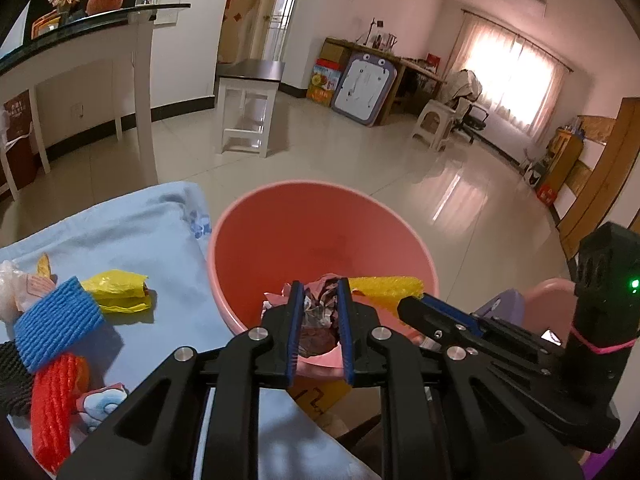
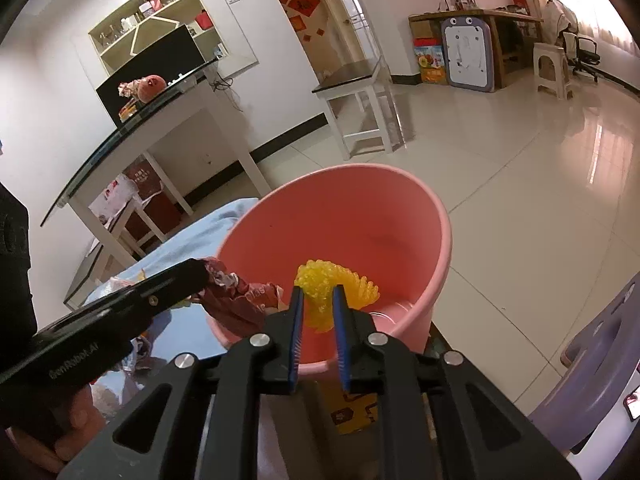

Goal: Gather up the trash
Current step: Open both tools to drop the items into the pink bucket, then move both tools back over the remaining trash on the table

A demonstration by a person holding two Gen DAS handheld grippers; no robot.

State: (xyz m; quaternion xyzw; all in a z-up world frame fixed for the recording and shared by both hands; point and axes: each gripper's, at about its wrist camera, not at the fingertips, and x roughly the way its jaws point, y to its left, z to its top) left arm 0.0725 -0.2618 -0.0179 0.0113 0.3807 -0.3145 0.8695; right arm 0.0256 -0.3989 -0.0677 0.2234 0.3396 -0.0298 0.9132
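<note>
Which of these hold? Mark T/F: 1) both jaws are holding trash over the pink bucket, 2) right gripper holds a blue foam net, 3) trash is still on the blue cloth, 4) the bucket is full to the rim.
1) True. The left gripper clamps a crumpled wrapper and the right gripper clamps yellow bubble wrap, both above the pink bucket.
2) False. It holds the yellow bubble wrap; the blue foam net lies on the blue cloth.
3) True. A yellow bag and red foam net remain.
4) False. Its inner wall shows bare.
</note>
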